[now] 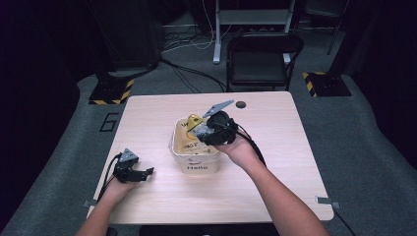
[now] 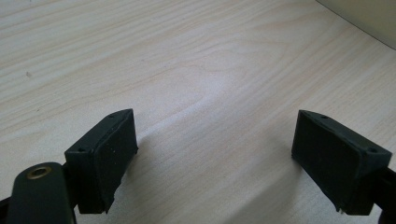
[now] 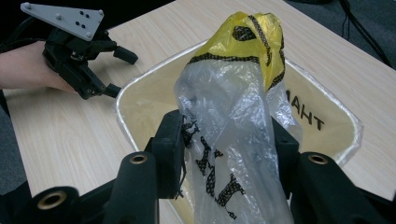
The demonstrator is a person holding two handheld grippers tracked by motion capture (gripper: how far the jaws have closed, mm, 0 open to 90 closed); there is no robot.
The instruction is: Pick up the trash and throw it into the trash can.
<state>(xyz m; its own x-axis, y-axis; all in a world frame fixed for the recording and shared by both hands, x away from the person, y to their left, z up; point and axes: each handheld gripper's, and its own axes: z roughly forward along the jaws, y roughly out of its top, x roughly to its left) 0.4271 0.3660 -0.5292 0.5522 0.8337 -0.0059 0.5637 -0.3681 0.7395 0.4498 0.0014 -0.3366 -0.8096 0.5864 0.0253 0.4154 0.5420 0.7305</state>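
Note:
A crumpled plastic bag (image 3: 238, 102), clear with a yellow top and black print, stands up out of a translucent tub (image 3: 140, 100). My right gripper (image 3: 229, 140) is shut on the bag, its jaws pressing the bag's sides just above the tub. From above, the bag (image 1: 195, 125) and right gripper (image 1: 209, 132) sit over the tub (image 1: 194, 157), marked "Hello" on its near wall. My left gripper (image 1: 146, 172) rests open at the table's near left, also seen as the left gripper (image 3: 119, 72) beyond the tub. Its pads (image 2: 109, 154) stand wide apart over bare wood.
The light wooden table (image 1: 275, 162) has a small dark disc (image 1: 240, 104) near its far edge. A black folding chair (image 1: 263, 64) stands behind the table, with cables and yellow-black striped stand bases on the grey floor.

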